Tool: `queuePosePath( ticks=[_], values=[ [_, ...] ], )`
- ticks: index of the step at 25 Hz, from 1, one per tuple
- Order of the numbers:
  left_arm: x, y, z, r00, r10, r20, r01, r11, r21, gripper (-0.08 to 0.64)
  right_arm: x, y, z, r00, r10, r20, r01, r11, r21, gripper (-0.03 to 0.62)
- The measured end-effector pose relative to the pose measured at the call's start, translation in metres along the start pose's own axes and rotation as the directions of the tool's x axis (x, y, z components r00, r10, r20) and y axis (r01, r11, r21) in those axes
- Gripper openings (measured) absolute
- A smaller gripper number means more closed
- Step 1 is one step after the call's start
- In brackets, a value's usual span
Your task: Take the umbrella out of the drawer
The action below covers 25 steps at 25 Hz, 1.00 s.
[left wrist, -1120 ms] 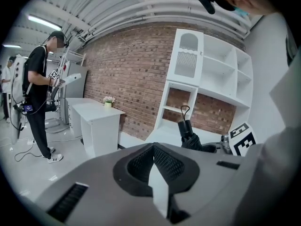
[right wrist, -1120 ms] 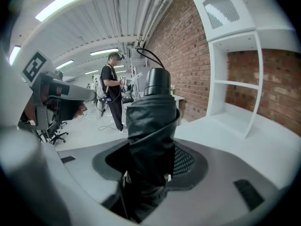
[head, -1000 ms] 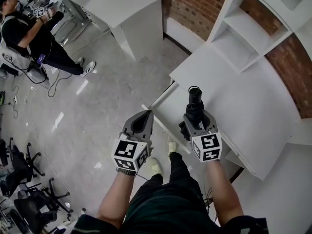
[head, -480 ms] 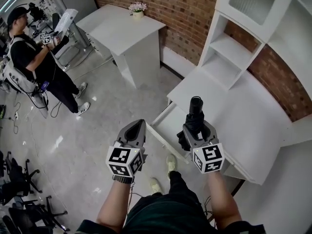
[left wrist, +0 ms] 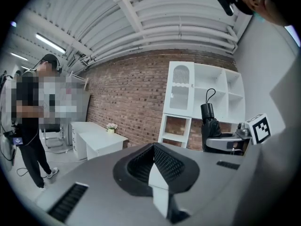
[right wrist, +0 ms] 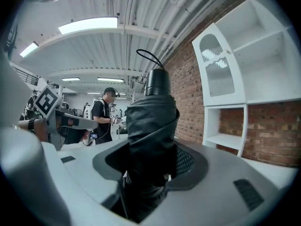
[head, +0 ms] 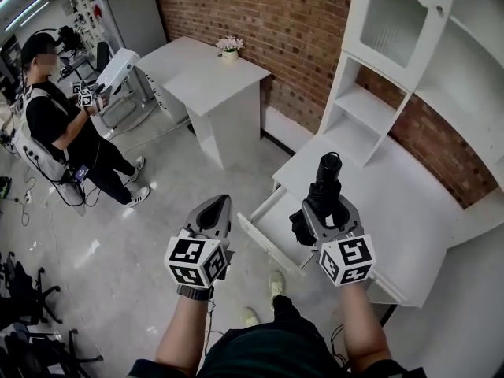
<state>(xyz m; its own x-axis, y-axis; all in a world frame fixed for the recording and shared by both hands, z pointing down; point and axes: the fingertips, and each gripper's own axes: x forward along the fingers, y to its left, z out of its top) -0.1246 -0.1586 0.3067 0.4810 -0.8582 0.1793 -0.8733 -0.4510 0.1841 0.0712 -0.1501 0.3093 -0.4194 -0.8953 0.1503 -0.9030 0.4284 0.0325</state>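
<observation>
- Gripping the folded black umbrella [right wrist: 153, 121], the right gripper [right wrist: 150, 166] had its jaws spread fairly wide and pressed against the bunched cloth on both sides.
- The umbrella [head: 325, 181] stood out past the jaws of the right gripper [head: 329, 205], with its black round end [head: 328, 164] farthest from the hand and a thin cord loop [right wrist: 149, 56] on that end.
- The umbrella was out of the drawer [head: 272, 225] and in the air. In the head view it showed over the front edge of the white table [head: 402, 203], just right of the drawer.
- The drawer stood pulled out at the table's front left corner, and what showed of its white inside looked bare.
- The left gripper [head: 221, 205] was held beside the right one, to the left of the drawer and over the floor [head: 157, 203].
- In the left gripper view the jaws of the left gripper [left wrist: 153, 166] were closed together with nothing between them.
- That same view showed the umbrella [left wrist: 209, 124] in the right gripper [left wrist: 228, 142] off to the right.
- A white shelf unit [head: 370, 93] stood along the table's back edge against the brick wall [head: 291, 22].
- A second white table [head: 209, 73] stood by the wall with a small flower pot [head: 229, 48] on its back edge.
- A person [head: 55, 132] in black stood on the floor at the far left, holding a gripper.
</observation>
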Motion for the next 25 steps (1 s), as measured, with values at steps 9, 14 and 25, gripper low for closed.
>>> queuePosePath(
  ticks=[9, 14, 25],
  values=[
    [-0.024, -0.002, 0.034, 0.999, -0.027, 0.035, 0.027, 1.000, 0.006, 0.008, -0.023, 0.010, 0.053, 0.997, -0.015, 0.082, 0.017, 1.000, -0.024, 0.209],
    [-0.034, -0.002, 0.051, 0.998, -0.021, 0.063, 0.019, 0.999, 0.025, 0.008, -0.033, 0.011, 0.074, 0.993, -0.027, 0.119, 0.032, 0.999, -0.039, 0.209],
    [-0.043, 0.000, 0.065, 0.996, -0.014, 0.093, 0.010, 0.999, 0.041, 0.008, -0.038, 0.017, 0.089, 0.988, -0.025, 0.154, 0.033, 0.998, -0.051, 0.209]
  ],
)
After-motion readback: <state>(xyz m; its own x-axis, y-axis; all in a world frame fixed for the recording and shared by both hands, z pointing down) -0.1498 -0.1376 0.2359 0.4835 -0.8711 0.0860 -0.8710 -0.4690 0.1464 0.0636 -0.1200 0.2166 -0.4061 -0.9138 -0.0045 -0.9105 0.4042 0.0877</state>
